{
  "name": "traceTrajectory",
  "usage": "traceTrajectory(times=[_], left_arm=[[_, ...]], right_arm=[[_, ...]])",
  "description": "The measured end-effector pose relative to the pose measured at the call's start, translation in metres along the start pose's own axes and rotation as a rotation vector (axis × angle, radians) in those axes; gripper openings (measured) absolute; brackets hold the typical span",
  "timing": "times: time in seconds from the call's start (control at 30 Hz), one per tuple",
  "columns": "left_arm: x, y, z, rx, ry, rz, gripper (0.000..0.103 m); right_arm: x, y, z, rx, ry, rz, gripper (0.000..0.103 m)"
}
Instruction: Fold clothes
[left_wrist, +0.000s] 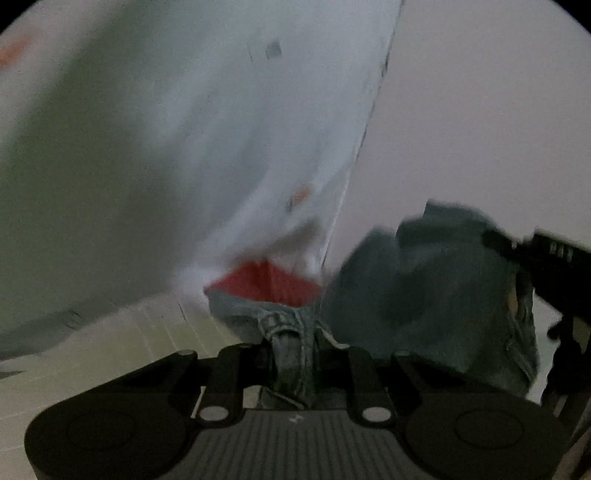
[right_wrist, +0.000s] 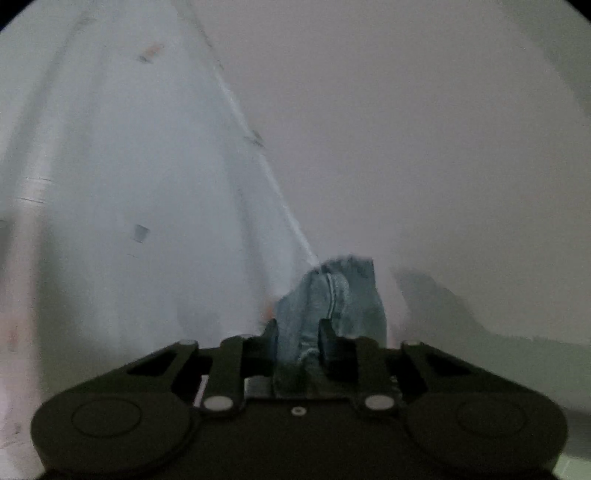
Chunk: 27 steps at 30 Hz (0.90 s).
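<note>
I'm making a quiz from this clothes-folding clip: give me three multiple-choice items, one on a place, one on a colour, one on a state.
1. Where is the red fabric in the left wrist view?
A. just beyond the denim garment
B. inside the right gripper
C. hanging on the wall

2. What colour is the held garment?
A. yellow
B. blue
C. black

3. How is the right gripper?
A. open
B. shut on nothing
C. shut on denim

Key: 1 A, the red fabric shows past the denim garment. 2 B, it is faded blue. 3 C, the right gripper pinches denim, as does the left gripper.
</note>
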<state>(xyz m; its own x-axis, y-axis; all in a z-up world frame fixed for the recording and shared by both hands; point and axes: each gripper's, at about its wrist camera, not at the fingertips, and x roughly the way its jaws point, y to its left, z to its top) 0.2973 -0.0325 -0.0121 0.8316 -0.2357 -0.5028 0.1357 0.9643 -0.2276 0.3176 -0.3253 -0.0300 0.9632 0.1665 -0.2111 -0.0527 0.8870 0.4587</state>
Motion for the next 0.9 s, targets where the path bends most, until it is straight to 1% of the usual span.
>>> traceTrajectory(times=[0.03,0.13,0.17,0.23,0.3,0.37,0.4,0.43,0.5,0.53,0.57,0.6,0.63,0.67,0.7,0.73,0.8,0.83,0.87,0.9], left_arm=[[-0.02,0.002,0.001,-0.007,-0.023,0.004,0.019],[-0.073,0.013,-0.013,-0.026,-0.053,0.053,0.019],[-0.092,0.018,-0.021,-0.034,-0.056,0.073,0.019],[-0.132,0.032,-0.043,-0.046,-0.052,0.139,0.019],[-0.175,0.049,-0.076,-0.078,-0.031,0.235,0.019],[-0.211,0.069,-0.11,-0.111,0.013,0.329,0.019],[-0.229,0.08,-0.127,-0.13,0.038,0.376,0.019],[-0.247,0.094,-0.151,-0.177,0.082,0.431,0.019],[-0.276,0.118,-0.193,-0.285,0.168,0.515,0.019],[-0.291,0.13,-0.217,-0.345,0.214,0.553,0.018],[-0.308,0.138,-0.239,-0.4,0.246,0.582,0.018],[-0.322,0.145,-0.256,-0.441,0.266,0.608,0.018],[-0.338,0.151,-0.27,-0.48,0.274,0.618,0.018],[-0.351,0.157,-0.276,-0.517,0.263,0.618,0.019],[-0.364,0.163,-0.282,-0.549,0.252,0.619,0.019],[-0.371,0.167,-0.282,-0.546,0.242,0.626,0.019],[-0.384,0.175,-0.284,-0.536,0.224,0.64,0.02],[-0.384,0.177,-0.284,-0.514,0.227,0.648,0.024],[-0.385,0.178,-0.284,-0.494,0.229,0.655,0.025],[-0.39,0.183,-0.288,-0.493,0.236,0.656,0.028]], right_arm=[[-0.014,0.009,0.001,-0.008,0.001,0.017,0.021],[-0.054,0.037,0.003,-0.031,0.009,0.069,0.021],[-0.064,0.045,-0.008,-0.025,0.047,0.089,0.021],[-0.084,0.059,-0.029,-0.012,0.124,0.129,0.021],[-0.104,0.074,-0.05,0.001,0.202,0.168,0.021],[-0.124,0.088,-0.073,0.009,0.284,0.206,0.021],[-0.13,0.097,-0.094,-0.015,0.355,0.211,0.021],[-0.136,0.106,-0.116,-0.036,0.428,0.215,0.021],[-0.156,0.116,-0.167,-0.052,0.589,0.208,0.021],[-0.165,0.122,-0.187,-0.068,0.65,0.2,0.023],[-0.174,0.128,-0.208,-0.085,0.71,0.193,0.027],[-0.182,0.134,-0.225,-0.106,0.762,0.189,0.035],[-0.191,0.144,-0.23,-0.154,0.767,0.207,0.046],[-0.199,0.153,-0.235,-0.199,0.768,0.223,0.057],[-0.206,0.16,-0.236,-0.224,0.752,0.221,0.076],[-0.214,0.168,-0.237,-0.249,0.736,0.22,0.089],[-0.228,0.183,-0.24,-0.298,0.703,0.216,0.103],[-0.231,0.187,-0.242,-0.322,0.68,0.211,0.103],[-0.235,0.191,-0.244,-0.345,0.659,0.203,0.103],[-0.242,0.192,-0.249,-0.366,0.648,0.185,0.103]])
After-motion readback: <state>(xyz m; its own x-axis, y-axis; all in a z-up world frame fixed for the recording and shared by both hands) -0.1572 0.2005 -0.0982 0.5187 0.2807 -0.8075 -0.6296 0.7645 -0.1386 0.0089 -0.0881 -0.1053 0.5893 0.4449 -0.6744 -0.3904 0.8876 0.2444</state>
